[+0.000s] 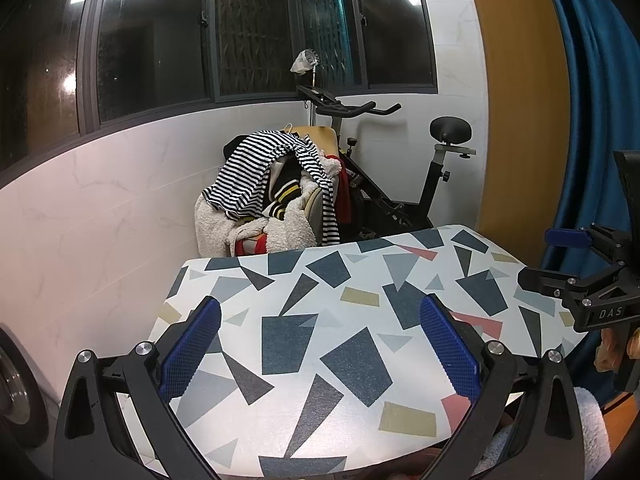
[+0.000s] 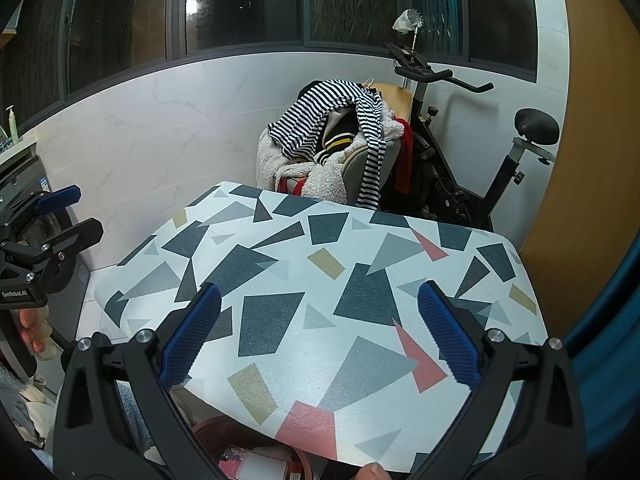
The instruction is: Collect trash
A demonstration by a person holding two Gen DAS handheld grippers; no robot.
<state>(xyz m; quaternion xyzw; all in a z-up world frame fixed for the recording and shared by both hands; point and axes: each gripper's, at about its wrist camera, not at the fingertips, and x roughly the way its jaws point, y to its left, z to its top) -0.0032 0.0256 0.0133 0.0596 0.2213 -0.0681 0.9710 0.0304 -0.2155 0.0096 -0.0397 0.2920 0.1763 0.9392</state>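
1. The wall (image 1: 100,200) of pale marbled tile runs under dark windows (image 1: 152,40) at the back of the room.
2. A table (image 2: 280,280) with a white top printed in grey, navy, tan and pink shapes fills the foreground of both views; nothing lies on the part of it that shows.
3. An exercise bike (image 1: 420,184) stands behind the table's far edge, against the wall, with a blue curtain (image 1: 592,100) to its right.
4. A chair heaped with clothes (image 2: 332,148) sits just beside the bike; a striped shirt (image 1: 256,172) drapes over the top of the heap, above a fleecy white garment.
5. A washing machine (image 2: 24,184) shows at the left edge of the right wrist view.
6. A reddish round bin (image 2: 256,456) sits below the table's near edge, mostly hidden by the tabletop. This is where the trash is: pale paper-like pieces and small packaging lie inside, though which items exactly cannot be told.
7. The left gripper (image 1: 320,344) hangs above the table with its blue-padded fingers spread wide and nothing between them.
8. The right gripper (image 2: 320,336) hovers likewise over the table, fingers released and apart, holding nothing.
9. A fingertip (image 2: 372,472) peeks in at the bottom edge near the table's rim.
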